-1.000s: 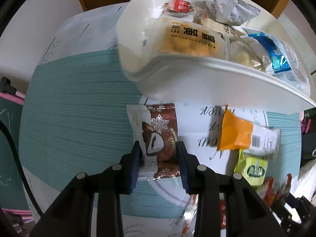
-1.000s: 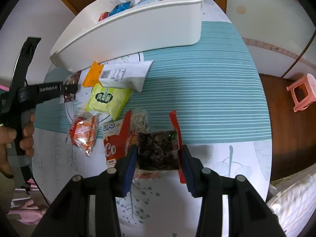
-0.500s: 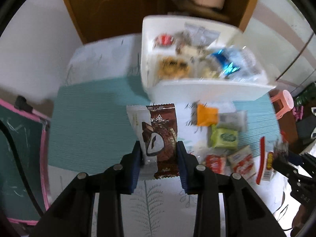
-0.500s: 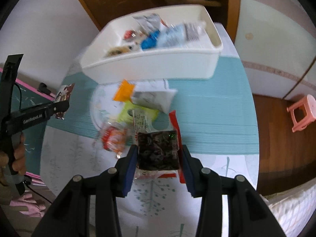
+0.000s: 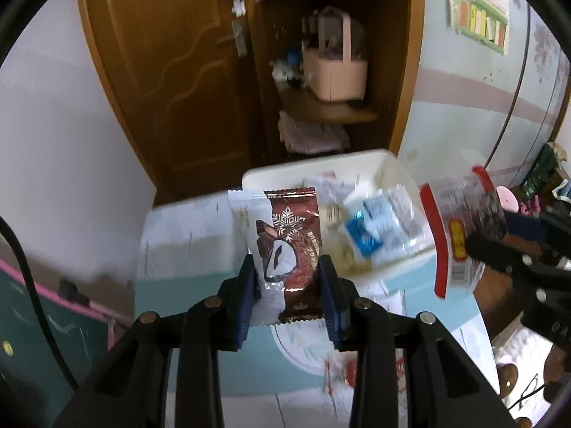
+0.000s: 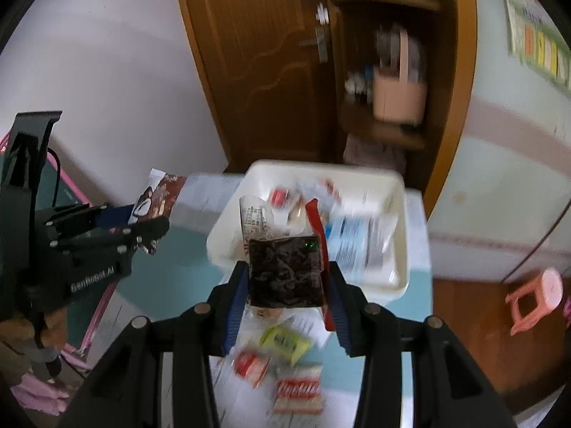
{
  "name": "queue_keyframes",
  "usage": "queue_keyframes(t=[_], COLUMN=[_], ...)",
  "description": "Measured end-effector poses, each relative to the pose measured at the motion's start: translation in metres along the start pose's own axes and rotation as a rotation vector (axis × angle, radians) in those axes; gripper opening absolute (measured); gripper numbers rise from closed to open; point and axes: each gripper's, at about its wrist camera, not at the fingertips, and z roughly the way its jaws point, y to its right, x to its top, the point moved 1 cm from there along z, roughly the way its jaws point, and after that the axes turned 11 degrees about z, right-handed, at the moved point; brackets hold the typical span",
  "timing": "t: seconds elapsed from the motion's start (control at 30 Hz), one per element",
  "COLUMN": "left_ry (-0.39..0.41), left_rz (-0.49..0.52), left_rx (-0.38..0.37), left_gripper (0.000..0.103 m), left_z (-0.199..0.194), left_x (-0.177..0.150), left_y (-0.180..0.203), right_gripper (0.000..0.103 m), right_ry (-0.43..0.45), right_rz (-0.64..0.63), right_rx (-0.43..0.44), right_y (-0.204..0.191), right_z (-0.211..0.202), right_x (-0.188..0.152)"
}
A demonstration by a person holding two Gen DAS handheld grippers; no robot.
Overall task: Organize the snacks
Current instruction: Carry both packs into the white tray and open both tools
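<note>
My left gripper (image 5: 287, 267) is shut on a brown and white chocolate snack packet (image 5: 282, 239), held high above the table. The same packet (image 6: 157, 199) and left gripper (image 6: 142, 221) appear at the left of the right wrist view. My right gripper (image 6: 287, 271) is shut on a clear, red-edged packet of dark dried snack (image 6: 285, 271); in the left wrist view this packet (image 5: 460, 228) hangs at the right. Below both lies the white bin (image 5: 392, 171) (image 6: 396, 278) with several snack packets inside.
Loose packets lie on the teal striped tablecloth (image 6: 178, 278): a green one (image 6: 285, 342), a red one (image 6: 249, 363) and a red-and-white one (image 6: 298, 390). A wooden door (image 5: 171, 71) and corner shelf with a pink basket (image 5: 335, 67) stand behind. A pink stool (image 6: 535, 299) sits right.
Both grippers have risen well above the table, each keeping its packet. The bin and loose snacks now look smaller and lower in both views.
</note>
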Motion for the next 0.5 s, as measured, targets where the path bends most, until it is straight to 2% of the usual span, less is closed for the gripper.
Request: queue_keyframes(t=[0.23, 0.33, 0.5], left_ry=[0.051, 0.047, 0.026], left_rz=[0.050, 0.062, 0.066], left_rx=[0.055, 0.082, 0.080], left_gripper=[0.032, 0.032, 0.033], left_z=[0.004, 0.019, 0.049], left_x=[0.046, 0.061, 0.074], left_y=[-0.008, -0.010, -0.009], right_gripper=[0.043, 0.044, 0.044], right_ry=[0.088, 0.085, 0.049], right_rz=[-0.005, 0.029, 0.077], right_rx=[-0.066, -0.075, -0.111], right_y=[-0.002, 0.007, 0.023], right_z=[0.003, 0.020, 0.051], right_x=[0.064, 0.087, 0.108])
